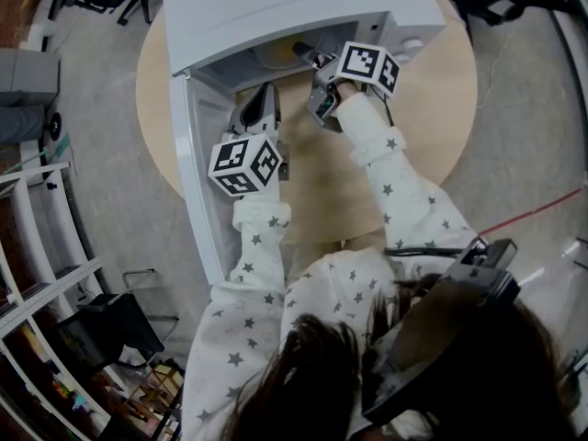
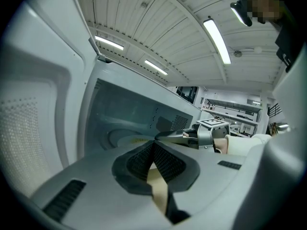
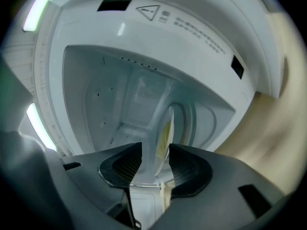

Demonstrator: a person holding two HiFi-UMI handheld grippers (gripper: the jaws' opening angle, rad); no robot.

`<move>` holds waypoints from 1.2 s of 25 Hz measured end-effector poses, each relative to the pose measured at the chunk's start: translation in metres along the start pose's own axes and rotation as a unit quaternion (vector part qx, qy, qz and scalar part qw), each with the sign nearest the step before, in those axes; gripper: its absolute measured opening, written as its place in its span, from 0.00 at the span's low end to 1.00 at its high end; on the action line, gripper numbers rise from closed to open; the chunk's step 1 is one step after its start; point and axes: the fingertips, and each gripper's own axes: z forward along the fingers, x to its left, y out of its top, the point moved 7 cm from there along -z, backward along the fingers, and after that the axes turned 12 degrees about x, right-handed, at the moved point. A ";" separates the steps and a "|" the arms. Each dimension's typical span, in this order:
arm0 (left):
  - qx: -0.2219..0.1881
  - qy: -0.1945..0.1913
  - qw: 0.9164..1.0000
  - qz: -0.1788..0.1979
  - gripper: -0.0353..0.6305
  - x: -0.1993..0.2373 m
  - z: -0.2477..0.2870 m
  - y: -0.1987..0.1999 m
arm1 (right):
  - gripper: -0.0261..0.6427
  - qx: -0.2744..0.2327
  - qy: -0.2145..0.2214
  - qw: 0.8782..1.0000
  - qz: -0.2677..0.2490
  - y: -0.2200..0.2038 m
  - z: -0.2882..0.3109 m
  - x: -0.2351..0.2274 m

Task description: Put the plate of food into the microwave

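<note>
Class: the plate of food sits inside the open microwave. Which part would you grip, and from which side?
Probably best to pinch the near rim of the plate, reaching through the open front of the microwave. It lies flat, so only the thin edge fits between jaws, and walls close the other sides. The right hand-held gripper has its open jaws either side of that rim.

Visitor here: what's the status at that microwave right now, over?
Right hand-held gripper open at the microwave mouth; left hand-held gripper shut, empty. Plate of food inside, ungripped. Door open, nothing blocking.
</note>
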 end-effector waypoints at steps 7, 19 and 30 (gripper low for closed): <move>0.000 0.004 1.000 0.001 0.06 0.002 0.000 -0.001 | 0.29 0.055 -0.074 0.990 -0.109 0.008 0.008 0.010; 0.005 0.001 1.000 0.003 0.06 0.005 0.000 -0.004 | 0.29 0.110 -0.169 0.936 -0.288 0.003 0.009 0.009; 0.012 0.004 1.000 0.002 0.06 0.005 0.007 -0.009 | 0.29 0.122 -0.247 0.874 -0.401 0.016 0.020 0.011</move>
